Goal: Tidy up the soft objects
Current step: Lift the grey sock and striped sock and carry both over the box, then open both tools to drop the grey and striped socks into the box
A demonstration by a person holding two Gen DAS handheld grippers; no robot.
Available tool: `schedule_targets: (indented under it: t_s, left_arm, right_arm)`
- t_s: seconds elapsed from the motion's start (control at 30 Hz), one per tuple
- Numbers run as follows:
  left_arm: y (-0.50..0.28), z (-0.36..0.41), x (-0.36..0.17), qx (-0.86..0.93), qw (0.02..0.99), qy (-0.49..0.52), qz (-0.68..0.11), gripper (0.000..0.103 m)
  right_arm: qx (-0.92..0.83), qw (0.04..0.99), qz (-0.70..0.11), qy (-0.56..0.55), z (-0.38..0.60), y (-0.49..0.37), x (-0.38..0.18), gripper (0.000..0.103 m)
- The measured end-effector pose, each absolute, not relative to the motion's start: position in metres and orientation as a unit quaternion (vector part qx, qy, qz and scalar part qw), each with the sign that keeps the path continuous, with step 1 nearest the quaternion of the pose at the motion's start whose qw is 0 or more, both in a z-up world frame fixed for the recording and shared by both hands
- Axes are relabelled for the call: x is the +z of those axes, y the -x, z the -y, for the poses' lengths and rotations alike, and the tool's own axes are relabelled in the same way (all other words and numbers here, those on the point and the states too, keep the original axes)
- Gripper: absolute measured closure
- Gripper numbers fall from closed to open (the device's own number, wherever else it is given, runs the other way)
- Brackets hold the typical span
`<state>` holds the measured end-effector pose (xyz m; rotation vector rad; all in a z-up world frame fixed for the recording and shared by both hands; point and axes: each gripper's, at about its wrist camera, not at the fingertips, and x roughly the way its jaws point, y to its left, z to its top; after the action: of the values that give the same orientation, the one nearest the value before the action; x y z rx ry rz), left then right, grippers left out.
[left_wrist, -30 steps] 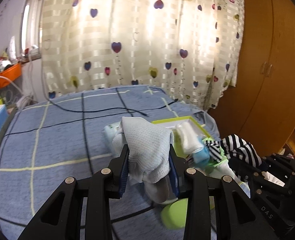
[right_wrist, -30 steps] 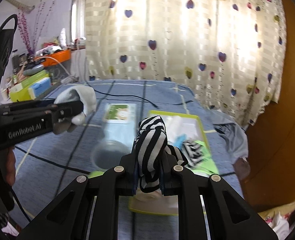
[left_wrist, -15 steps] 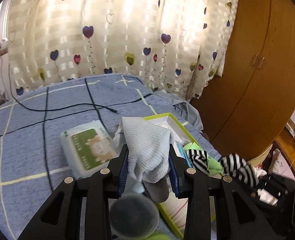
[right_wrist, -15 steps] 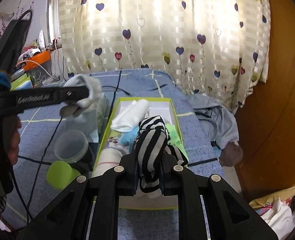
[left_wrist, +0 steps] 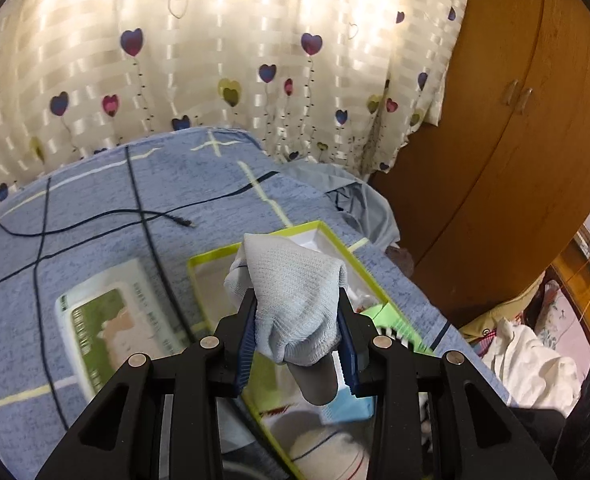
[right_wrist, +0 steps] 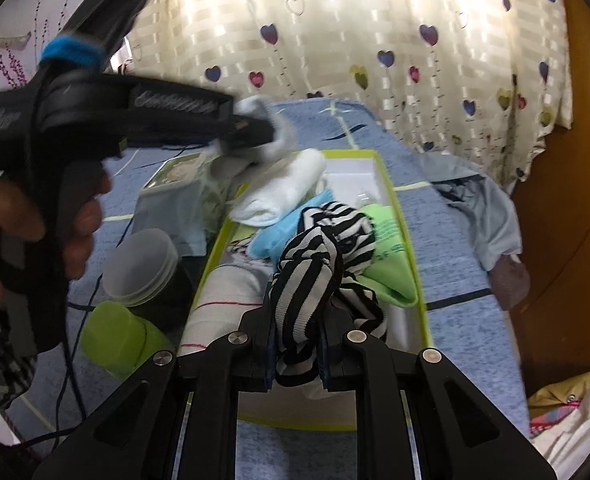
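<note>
My left gripper [left_wrist: 297, 338] is shut on a pale blue-grey sock [left_wrist: 295, 296] and hangs over the far end of a green-rimmed box [left_wrist: 255, 245] on the blue bed. In the right wrist view that left gripper [right_wrist: 269, 138] reaches in from the left above the box [right_wrist: 405, 224]. My right gripper [right_wrist: 297, 344] is shut on a black-and-white striped sock [right_wrist: 309, 276] over the near half of the box. Inside lie a white roll [right_wrist: 283, 192], a light blue piece [right_wrist: 273, 240], a green sock [right_wrist: 391, 256] and another striped sock [right_wrist: 351, 224].
Left of the box sit a wet-wipe pack [left_wrist: 115, 324], a clear round lid [right_wrist: 141, 266] and a green cup [right_wrist: 115, 338]. A black cable [left_wrist: 143, 216] crosses the bedspread. Grey clothes [right_wrist: 483, 208] hang off the bed's right edge beside a wooden wardrobe [left_wrist: 515, 140]. A hand [right_wrist: 23, 232] holds the left gripper.
Both grippers have moved forward and down toward the box with their socks still held. The left one has swung right, from over the wipe pack to over the box.
</note>
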<state>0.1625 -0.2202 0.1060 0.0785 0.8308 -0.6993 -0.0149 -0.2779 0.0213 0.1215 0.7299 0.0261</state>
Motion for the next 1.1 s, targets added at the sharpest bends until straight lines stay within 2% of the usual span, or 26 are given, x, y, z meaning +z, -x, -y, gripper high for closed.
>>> schedule_targets:
  t_s: [0.53, 0.73, 0.83, 1.0, 1.1]
  left_arm:
    - [-0.167, 0.255, 0.088, -0.345, 0.837, -0.059, -0.420, 0.068]
    - [-0.168, 0.257, 0.085, -0.343, 0.835, -0.062, -0.425, 0.064]
    - [-0.168, 0.256, 0.087, -0.348, 0.833, -0.057, -0.426, 0.059]
    - [-0.162, 0.255, 0.096, -0.359, 0.833, -0.055, -0.418, 0.050]
    - [-0.159, 0.255, 0.099, -0.361, 0.832, -0.053, -0.417, 0.049]
  right_arm:
    - [0.030, 0.928, -0.369, -0.044, 0.267, 0.008, 0.009, 0.087]
    - [0.027, 0.929, -0.366, -0.044, 0.268, 0.007, 0.009, 0.084]
    - [0.021, 0.929, -0.366, -0.048, 0.268, 0.008, 0.010, 0.080]
    - [0.004, 0.932, -0.361, -0.042, 0.269, 0.011, 0.013, 0.058]
    - [0.000, 0.933, -0.357, -0.052, 0.273, 0.014, 0.016, 0.054]
